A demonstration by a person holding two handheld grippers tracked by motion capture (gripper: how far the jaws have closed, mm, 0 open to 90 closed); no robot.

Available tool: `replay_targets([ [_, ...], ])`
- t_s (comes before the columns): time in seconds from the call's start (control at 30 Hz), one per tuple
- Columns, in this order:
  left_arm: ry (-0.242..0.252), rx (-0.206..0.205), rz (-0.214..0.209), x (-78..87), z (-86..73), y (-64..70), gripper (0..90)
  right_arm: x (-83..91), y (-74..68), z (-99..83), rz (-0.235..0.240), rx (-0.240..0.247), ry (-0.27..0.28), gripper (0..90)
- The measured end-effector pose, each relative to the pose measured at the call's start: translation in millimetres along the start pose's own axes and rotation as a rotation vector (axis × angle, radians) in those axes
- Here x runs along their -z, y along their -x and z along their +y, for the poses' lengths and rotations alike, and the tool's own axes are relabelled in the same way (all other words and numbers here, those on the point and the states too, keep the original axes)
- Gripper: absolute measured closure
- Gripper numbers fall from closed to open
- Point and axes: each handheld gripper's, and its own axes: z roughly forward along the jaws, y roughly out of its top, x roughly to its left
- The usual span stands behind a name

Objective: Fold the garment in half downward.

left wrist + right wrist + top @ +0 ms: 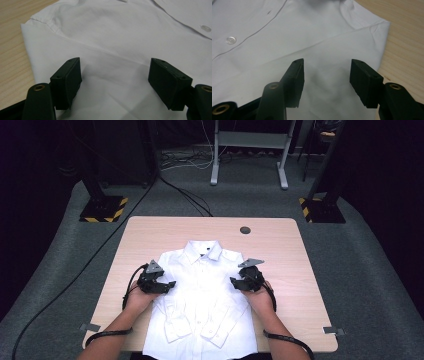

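Black two-jaw left claw (167,284) and right claw (235,282); grey three-cornered plates; black cables

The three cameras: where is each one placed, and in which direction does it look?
High view: fixed above the person's side, looking forward and down on the table; the white shirt lies flat, forearms enter from below, with the left gripper and right gripper.
Left gripper view: rides on the left gripper, looking along its parted jaws at the shirt's shoulder.
Right gripper view: rides on the right gripper, jaws parted over the other shoulder.
Shared: all views show the shirt and the wooden table.
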Motion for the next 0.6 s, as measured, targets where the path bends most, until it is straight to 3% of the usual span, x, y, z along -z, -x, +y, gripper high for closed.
replay_targets([
  [0.37,0.000,0.000,0.002,0.0,0.0,0.2,26.2,-11.4,13.8,-6.2,-0.040,-0.067,-0.028,43.1],
  [0.6,0.001,0.002,0.002,0.0,-0.2,0.4,26.1,-12.2,14.3,-7.0,-0.036,-0.060,-0.034,42.8],
])
